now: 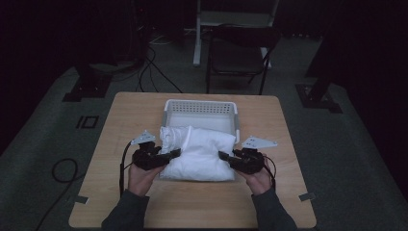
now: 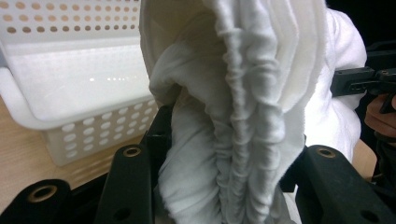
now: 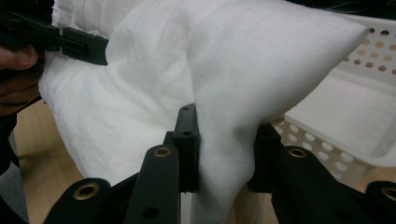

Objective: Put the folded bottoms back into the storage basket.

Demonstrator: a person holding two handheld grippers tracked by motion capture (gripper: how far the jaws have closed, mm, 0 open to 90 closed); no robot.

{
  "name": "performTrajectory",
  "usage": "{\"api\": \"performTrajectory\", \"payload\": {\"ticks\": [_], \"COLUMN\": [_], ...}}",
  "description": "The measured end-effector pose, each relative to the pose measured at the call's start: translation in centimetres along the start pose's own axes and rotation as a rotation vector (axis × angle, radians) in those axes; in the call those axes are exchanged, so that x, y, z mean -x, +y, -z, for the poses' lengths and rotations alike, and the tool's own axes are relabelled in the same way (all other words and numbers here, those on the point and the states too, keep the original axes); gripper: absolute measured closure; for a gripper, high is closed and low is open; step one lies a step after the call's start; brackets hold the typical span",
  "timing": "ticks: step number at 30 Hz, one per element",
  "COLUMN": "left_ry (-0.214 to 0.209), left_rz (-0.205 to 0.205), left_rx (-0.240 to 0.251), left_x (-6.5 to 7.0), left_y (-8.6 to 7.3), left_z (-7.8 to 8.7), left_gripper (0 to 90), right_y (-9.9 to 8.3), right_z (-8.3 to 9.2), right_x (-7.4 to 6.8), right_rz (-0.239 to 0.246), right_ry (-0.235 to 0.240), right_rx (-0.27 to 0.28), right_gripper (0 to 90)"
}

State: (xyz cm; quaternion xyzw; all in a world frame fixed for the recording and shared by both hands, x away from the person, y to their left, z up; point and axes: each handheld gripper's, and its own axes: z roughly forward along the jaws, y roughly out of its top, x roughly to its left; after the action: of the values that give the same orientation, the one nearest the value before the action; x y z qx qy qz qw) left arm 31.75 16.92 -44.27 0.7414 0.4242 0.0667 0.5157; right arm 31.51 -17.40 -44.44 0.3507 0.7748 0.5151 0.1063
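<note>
Both grippers' jaws clamped shut

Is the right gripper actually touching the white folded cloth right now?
Touching. The right gripper view shows the right gripper with its black jaws pinched on a bunched fold of the white folded cloth, fabric squeezed between them.

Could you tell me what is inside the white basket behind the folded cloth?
The white basket looks empty: its pale floor shows bare. Its near edge is covered by the folded white cloth, which the left gripper and right gripper hold by its ends.
</note>
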Motion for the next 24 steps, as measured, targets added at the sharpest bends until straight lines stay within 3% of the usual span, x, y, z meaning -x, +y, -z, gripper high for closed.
{"api": "performTrajectory", "payload": {"ticks": [24], "left_ry": [-0.007], "left_rz": [-0.005], "left_rx": [0.026], "left_x": [-0.6], "left_y": [2.7], "left_z": [-0.5], "left_gripper": [54.2], "right_y": [2.3], "right_z": [0.1], "right_x": [0.7], "right_rz": [0.015], "right_ry": [-0.040], "right_rx": [0.046], "right_gripper": [71.0]}}
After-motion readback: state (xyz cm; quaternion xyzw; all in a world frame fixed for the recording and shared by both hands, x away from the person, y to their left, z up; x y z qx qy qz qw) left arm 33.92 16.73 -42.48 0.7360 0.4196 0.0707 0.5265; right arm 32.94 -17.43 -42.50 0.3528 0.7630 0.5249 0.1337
